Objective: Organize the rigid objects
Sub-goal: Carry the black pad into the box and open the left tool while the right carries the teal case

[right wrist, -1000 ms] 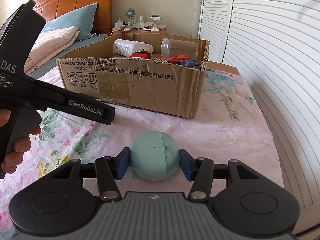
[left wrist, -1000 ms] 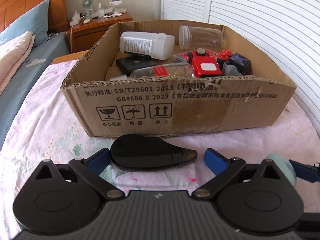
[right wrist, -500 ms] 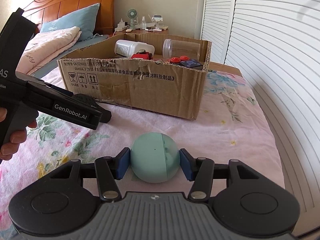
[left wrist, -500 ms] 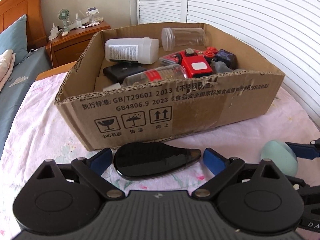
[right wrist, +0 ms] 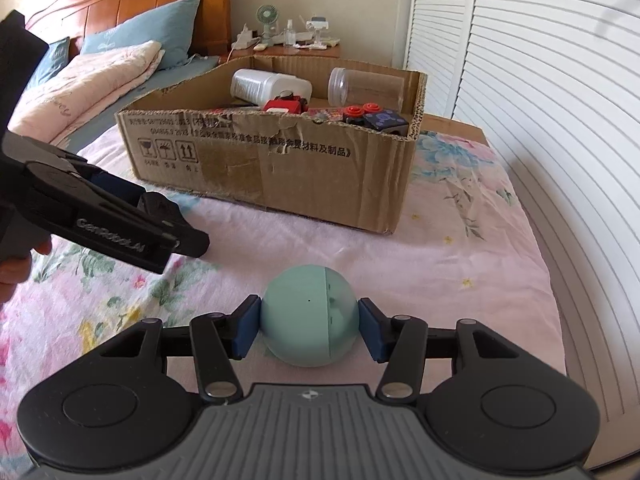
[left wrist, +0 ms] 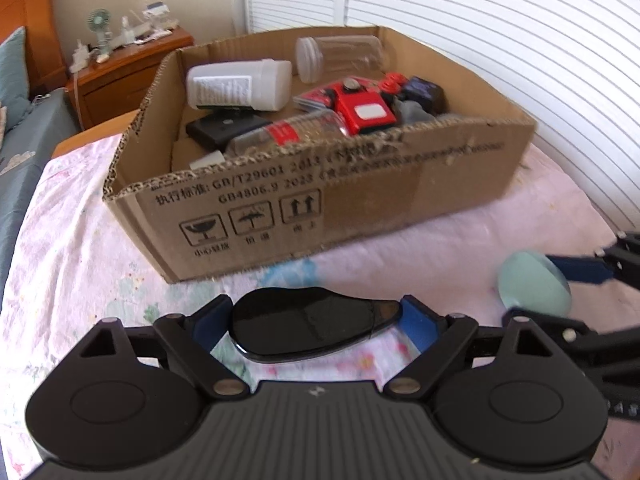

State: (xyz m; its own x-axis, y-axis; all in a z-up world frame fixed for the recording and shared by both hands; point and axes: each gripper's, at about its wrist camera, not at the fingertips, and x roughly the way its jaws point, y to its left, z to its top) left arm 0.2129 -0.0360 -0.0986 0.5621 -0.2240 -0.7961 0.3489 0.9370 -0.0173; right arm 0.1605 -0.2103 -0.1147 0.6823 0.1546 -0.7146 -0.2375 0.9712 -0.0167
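My left gripper (left wrist: pixel 310 322) is shut on a glossy black teardrop-shaped object (left wrist: pixel 312 328) and holds it above the bedspread, in front of the open cardboard box (left wrist: pixel 400 184). My right gripper (right wrist: pixel 310 326) is shut on a pale green ball (right wrist: pixel 308 316), also lifted, to the right of the left gripper; the ball also shows in the left wrist view (left wrist: pixel 534 290). The box (right wrist: pixel 280 168) holds a white bottle (left wrist: pixel 240 86), a clear jar (left wrist: pixel 340 56), a red toy (left wrist: pixel 364 110), a clear bottle with a red label and other small items.
The box stands on a pink floral bedspread (right wrist: pixel 460 248). White louvred doors (right wrist: pixel 540 80) run along the right. A wooden nightstand (left wrist: pixel 128 68) with a small fan stands behind the box. Pillows and a wooden headboard (right wrist: pixel 140 0) are at the far left.
Both grippers have risen and moved toward the box with their objects still held. The left gripper has closed on its object and swung further into the right wrist view.
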